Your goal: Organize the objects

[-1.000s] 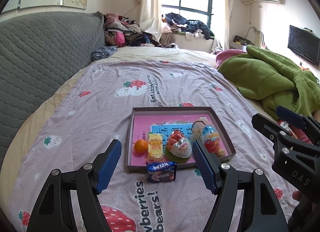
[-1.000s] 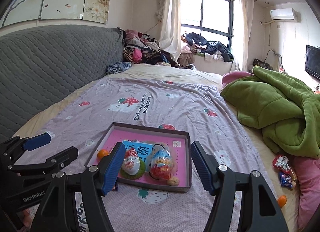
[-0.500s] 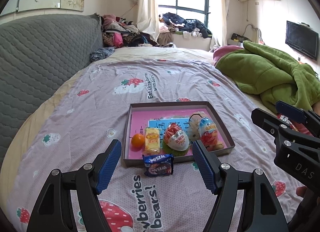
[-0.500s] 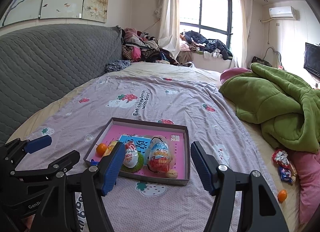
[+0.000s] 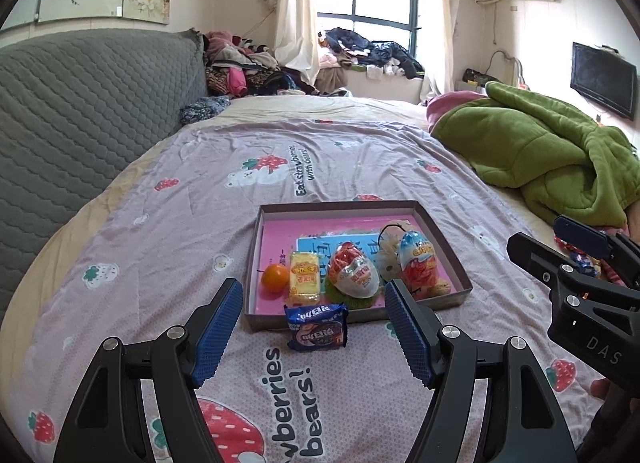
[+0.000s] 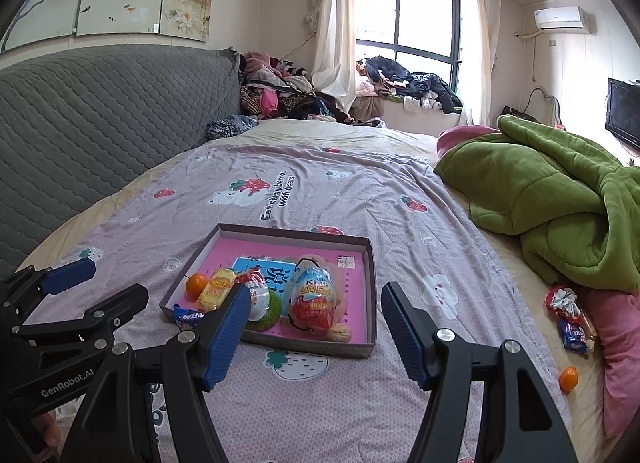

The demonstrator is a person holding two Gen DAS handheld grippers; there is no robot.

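Over the last second both tongs pull back from the shallow grey cardboard tray with a pink floor (image 5: 444, 243), which now sits farther off; I judge a fresh pick is being lined up. The left tongs (image 5: 314, 331) and right tongs (image 6: 316, 329) gape wide, holding nothing. A blue foil biscuit packet (image 5: 317, 326) lies on the bed against the tray's near wall, crinkled and flat.

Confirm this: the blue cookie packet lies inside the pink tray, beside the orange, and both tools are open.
Wrong in one respect: the blue cookie packet lies outside the pink tray, on the bedspread against its near wall, as the left wrist view shows. The left tool and right tool are open.
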